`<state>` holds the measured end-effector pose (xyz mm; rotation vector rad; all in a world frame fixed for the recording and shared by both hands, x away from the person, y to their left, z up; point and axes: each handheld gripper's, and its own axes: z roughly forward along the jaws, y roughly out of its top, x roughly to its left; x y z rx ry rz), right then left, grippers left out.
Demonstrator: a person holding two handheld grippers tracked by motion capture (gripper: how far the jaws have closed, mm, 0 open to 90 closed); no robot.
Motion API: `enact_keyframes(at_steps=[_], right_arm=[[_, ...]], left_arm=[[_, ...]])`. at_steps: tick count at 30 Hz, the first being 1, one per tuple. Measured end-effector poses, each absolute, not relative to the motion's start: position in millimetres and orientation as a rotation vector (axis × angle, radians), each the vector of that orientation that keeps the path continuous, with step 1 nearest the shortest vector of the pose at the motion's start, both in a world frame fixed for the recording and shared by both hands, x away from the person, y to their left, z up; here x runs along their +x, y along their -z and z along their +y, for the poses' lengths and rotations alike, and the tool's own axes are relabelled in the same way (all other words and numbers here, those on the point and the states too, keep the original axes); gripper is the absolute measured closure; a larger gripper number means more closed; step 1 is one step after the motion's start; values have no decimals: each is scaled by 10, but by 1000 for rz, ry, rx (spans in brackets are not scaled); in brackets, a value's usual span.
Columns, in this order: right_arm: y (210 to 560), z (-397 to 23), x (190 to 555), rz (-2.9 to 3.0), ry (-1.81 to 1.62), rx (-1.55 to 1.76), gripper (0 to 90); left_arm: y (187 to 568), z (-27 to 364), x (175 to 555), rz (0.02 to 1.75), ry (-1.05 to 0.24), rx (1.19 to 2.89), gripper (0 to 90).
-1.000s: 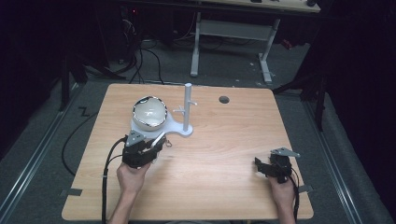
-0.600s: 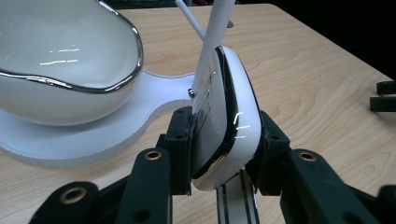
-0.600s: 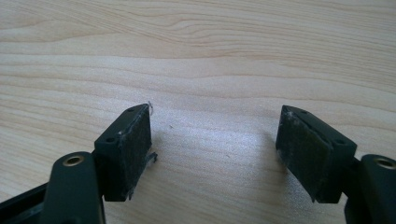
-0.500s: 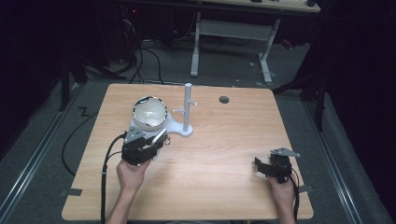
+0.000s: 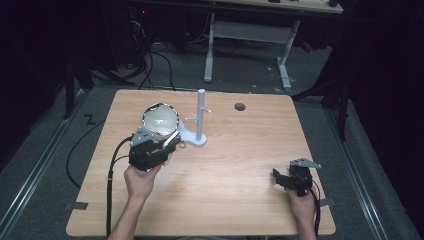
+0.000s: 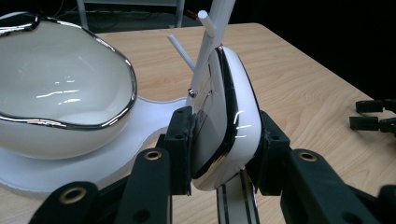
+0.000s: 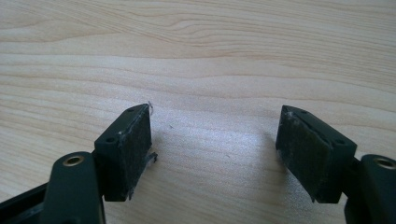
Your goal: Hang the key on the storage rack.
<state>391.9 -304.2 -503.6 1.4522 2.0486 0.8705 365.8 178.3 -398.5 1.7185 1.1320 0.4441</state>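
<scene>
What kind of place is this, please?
Probably a lab or workshop set up for recordings: a bare wooden table in a dark room, cables on the grey floor, and another desk frame behind.

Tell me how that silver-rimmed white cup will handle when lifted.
The cup looks glazed, so probably slippery and breakable. The left gripper is shut on what seems its handle, off to one side, so it may tilt.

White, silver-rimmed cup [image 6: 229,116]
</scene>
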Motion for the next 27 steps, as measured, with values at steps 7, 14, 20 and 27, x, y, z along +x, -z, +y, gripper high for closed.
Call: enact_keyframes(at_steps=[7,14,20,27], right_arm=[[5037,-3042,3920,2048,-872,1452,269],[5036,-3042,3920,2049,-870,1452,270],[5037,-3042,3920,2048,-872,1452,269],[5036,-3040,3919,2049,-871,1452,269]], left_arm=[[3915,1780,3680,1120,-450,1718,647],[3868,1777,3712,1116,-444,1712,646],[3821,1772,3738,1107,-448,1713,647],[3785,1780,3766,1103,-451,1706,647]])
